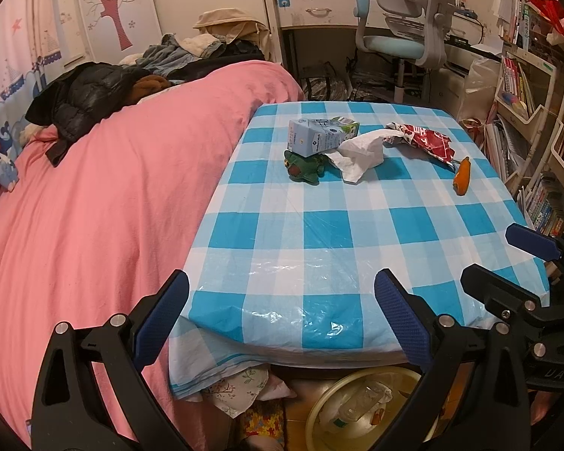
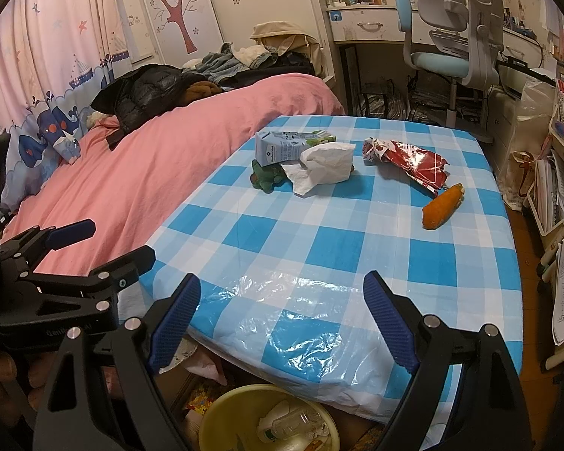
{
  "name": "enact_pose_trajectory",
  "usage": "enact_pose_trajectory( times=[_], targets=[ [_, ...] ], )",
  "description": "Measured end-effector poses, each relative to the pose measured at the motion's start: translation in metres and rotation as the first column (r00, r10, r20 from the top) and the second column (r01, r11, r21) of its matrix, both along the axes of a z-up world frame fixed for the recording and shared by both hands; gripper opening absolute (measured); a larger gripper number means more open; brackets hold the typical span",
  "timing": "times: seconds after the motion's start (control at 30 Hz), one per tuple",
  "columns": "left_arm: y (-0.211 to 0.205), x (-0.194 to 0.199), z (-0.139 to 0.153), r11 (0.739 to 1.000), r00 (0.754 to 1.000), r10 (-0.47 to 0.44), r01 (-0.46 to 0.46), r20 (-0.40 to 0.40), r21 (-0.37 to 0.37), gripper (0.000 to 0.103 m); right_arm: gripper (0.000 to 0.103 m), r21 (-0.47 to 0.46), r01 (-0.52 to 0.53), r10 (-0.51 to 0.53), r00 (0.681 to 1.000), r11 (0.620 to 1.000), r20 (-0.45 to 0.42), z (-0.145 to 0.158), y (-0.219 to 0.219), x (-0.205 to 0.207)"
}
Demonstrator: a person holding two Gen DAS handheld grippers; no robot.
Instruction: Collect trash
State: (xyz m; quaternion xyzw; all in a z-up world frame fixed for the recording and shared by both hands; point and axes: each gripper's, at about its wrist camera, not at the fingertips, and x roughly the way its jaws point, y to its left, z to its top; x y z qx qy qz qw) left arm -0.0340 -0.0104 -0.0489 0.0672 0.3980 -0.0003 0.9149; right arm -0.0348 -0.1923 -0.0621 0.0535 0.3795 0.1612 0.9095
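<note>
On the worktop (image 2: 319, 248), spread with a blue-and-white checked cloth under clear plastic, the trash sits toward the far edge: a milk carton (image 2: 282, 146) at about eleven o'clock from the right tongs (image 2: 282, 319), a crumpled white tissue (image 2: 325, 165) just beside it at twelve, a torn red wrapper (image 2: 410, 165) at one o'clock, and an orange carrot-like piece (image 2: 441, 206) near the wrapper's lower end. A small green toy (image 2: 267, 178) lies partly under the carton. Below the near edge of the worktop, at six o'clock, stands a yellow bin (image 2: 222, 413) with a plastic bottle already in it.

The risks, as I judge them: the carton rests on the green toy, so a careless grab could take both, or send the toy off toward the pink bed (image 2: 150, 173) at nine o'clock. The tissue overlaps the carton, so closing on one may drag the other. The plastic sheet is wrinkled and glossy near the front; tongs sliding low across it could snag and pull the whole cloth. The bin is half hidden under the worktop, so a drop could miss it.

Both hands hold their tools side by side at the near edge, angled downward over the cloth. The right tongs stand wide apart with nothing between them; the left tongs (image 1: 282, 319) are likewise apart and empty.
</note>
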Motion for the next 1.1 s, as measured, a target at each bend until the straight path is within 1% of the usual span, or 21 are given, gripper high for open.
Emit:
enact_pose_trajectory(
  times=[0.47, 0.63, 0.7, 0.8, 0.9, 0.97, 1.1],
  targets=[
    [0.0, 0.0, 0.0, 1.0, 1.0, 0.0, 0.0, 0.0, 0.0, 0.095, 0.085, -0.002, 0.01, -0.01, 1.0, 1.0, 0.005, 0.0, -0.003, 0.0],
    [0.005, 0.002, 0.004, 1.0, 1.0, -0.011, 0.011, 0.018, 0.003, 0.095, 0.084, -0.018, 0.068, -0.067, 0.996, 0.998, 0.053, 0.007, -0.013, -0.001],
    [0.012, 0.006, 0.006, 1.0, 1.0, -0.007, 0.007, 0.021, -0.003, 0.095, 0.084, -0.019, 0.107, -0.105, 0.993, 0.994, 0.053, 0.007, -0.023, 0.002],
    [0.03, 0.02, 0.004, 0.999, 1.0, 0.014, -0.014, 0.0, -0.042, 0.095, 0.084, 0.0, 0.153, -0.153, 0.988, 0.988, 0.017, 0.003, -0.039, 0.011],
    [0.049, 0.035, -0.002, 0.992, 0.998, 0.044, -0.048, -0.038, -0.121, 0.095, 0.084, 0.008, 0.182, -0.182, 0.983, 0.983, -0.007, 0.0, -0.052, 0.02],
    [0.059, 0.045, -0.005, 0.982, 0.997, 0.056, -0.066, -0.059, -0.178, 0.095, 0.084, -0.001, 0.198, -0.198, 0.98, 0.98, -0.025, -0.004, -0.058, 0.028],
    [0.063, 0.061, -0.009, 0.972, 0.996, 0.063, -0.075, -0.061, -0.221, 0.095, 0.084, 0.006, 0.219, -0.219, 0.975, 0.976, -0.044, -0.008, -0.068, 0.041]
  ],
)
